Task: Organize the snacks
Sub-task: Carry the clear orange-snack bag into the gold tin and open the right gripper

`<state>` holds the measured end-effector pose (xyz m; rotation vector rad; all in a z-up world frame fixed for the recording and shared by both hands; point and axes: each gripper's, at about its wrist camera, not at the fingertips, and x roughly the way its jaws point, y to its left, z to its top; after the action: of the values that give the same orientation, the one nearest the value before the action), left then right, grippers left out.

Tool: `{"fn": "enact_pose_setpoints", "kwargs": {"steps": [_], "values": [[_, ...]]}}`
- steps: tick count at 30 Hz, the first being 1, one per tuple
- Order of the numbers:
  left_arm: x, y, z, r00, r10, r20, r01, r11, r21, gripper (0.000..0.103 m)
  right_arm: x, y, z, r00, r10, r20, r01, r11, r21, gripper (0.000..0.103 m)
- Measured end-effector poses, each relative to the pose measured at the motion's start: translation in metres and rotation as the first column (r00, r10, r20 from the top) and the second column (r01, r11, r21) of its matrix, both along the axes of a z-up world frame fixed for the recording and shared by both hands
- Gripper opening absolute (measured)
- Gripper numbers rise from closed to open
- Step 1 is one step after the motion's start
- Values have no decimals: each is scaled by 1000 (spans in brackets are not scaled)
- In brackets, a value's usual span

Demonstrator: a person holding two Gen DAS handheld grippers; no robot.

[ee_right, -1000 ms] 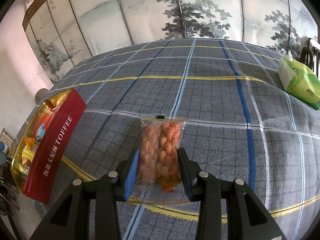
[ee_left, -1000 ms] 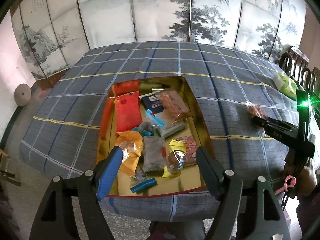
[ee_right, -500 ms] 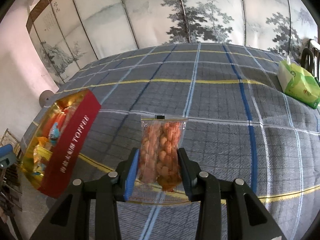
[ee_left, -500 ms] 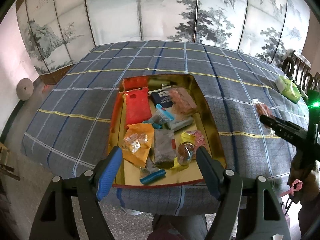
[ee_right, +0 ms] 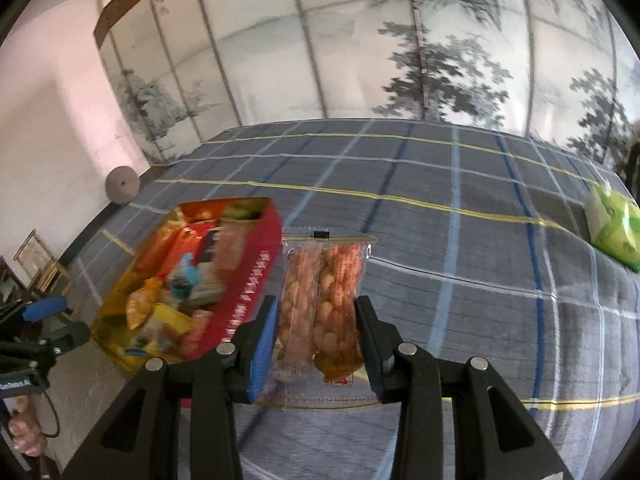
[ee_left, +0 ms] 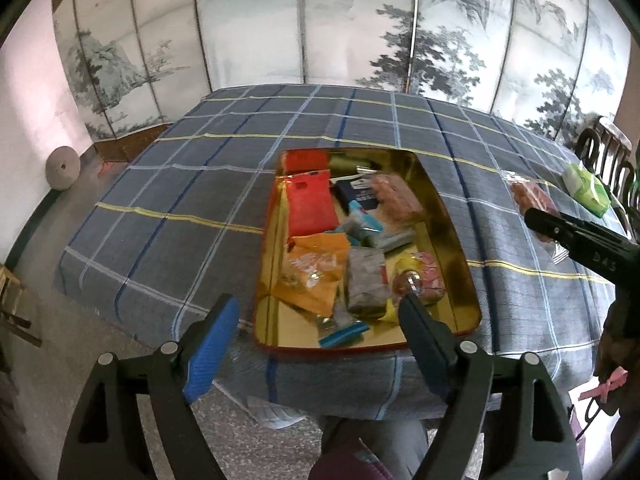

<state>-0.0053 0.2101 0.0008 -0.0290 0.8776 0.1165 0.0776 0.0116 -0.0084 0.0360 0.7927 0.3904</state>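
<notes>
Soft daylight, fairly bright. Gold tin (ee_left: pixel 448 216) interior throws glare. Right wrist view motion-blurred, tin (ee_right: pixel 256 276) smeared. Heavy fisheye bending, black vignette corners in both views.

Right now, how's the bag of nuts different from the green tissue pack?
The bag of nuts is clear, showing orange nuts; the green tissue pack is opaque. The bag is clamped in the right tool; the pack rests on the tablecloth.

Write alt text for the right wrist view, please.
The right gripper holds a clear bag of orange snacks above a checked tablecloth. A red tin full of snacks lies to its left, a green tissue pack far right.
</notes>
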Motion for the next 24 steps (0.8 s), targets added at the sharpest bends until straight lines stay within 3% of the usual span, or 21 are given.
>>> {"fn": "enact_pose_setpoints", "kwargs": {"steps": [11, 14, 24], "values": [[-8, 30, -3, 996, 83, 18, -83, 997, 2, 80, 1, 73, 7, 988, 140, -66, -135, 988, 74, 39], [-8, 38, -6, 995, 101, 12, -101, 995, 8, 86, 6, 90, 6, 983, 161, -87, -153, 984, 92, 39], [-9, 67, -16, 986, 166, 0, -166, 986, -15, 86, 33, 137, -3, 969, 199, -149, -186, 977, 101, 39]]}}
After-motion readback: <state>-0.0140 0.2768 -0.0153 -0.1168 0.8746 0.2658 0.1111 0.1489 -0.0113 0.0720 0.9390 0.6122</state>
